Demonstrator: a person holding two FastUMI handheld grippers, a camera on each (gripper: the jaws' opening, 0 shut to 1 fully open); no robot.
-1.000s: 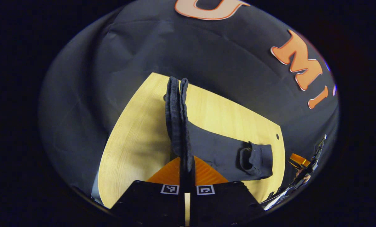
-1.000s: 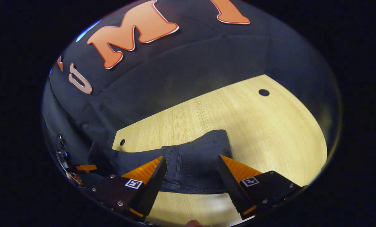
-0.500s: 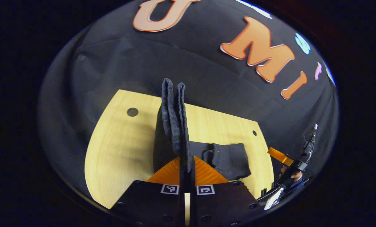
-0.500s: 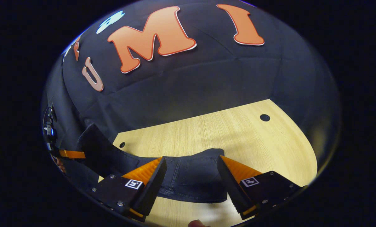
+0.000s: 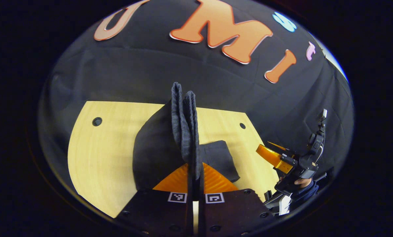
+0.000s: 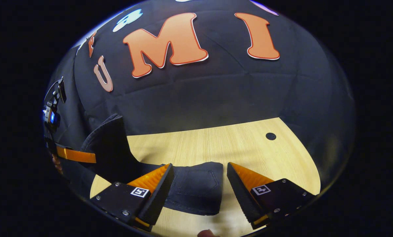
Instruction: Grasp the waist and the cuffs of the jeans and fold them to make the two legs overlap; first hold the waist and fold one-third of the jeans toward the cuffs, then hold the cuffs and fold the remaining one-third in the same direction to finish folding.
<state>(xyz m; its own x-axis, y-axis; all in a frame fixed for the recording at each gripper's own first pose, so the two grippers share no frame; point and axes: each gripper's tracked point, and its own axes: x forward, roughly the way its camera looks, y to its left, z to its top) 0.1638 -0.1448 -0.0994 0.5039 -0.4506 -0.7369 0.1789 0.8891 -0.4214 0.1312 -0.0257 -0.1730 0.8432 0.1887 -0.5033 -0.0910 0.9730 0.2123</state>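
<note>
Dark jeans lie on a wooden table. My left gripper is shut on the doubled cuffs, which stand up between its fingers. From the cuffs the legs hang down to the table, beside the folded waist part. In the right gripper view the waist part lies flat on the table. My right gripper is open just above it, one finger on each side, not touching the cloth. At the far left of that view the left gripper holds the raised legs.
The table has small round holes near its far edge. The black cloth wall rises right behind it. In the left gripper view a hand holds the right gripper off the table's right end.
My left gripper has lifted the cuffs and carried them toward the waist part, so the legs now stand higher. The right gripper has stayed open and tilted up slightly.
</note>
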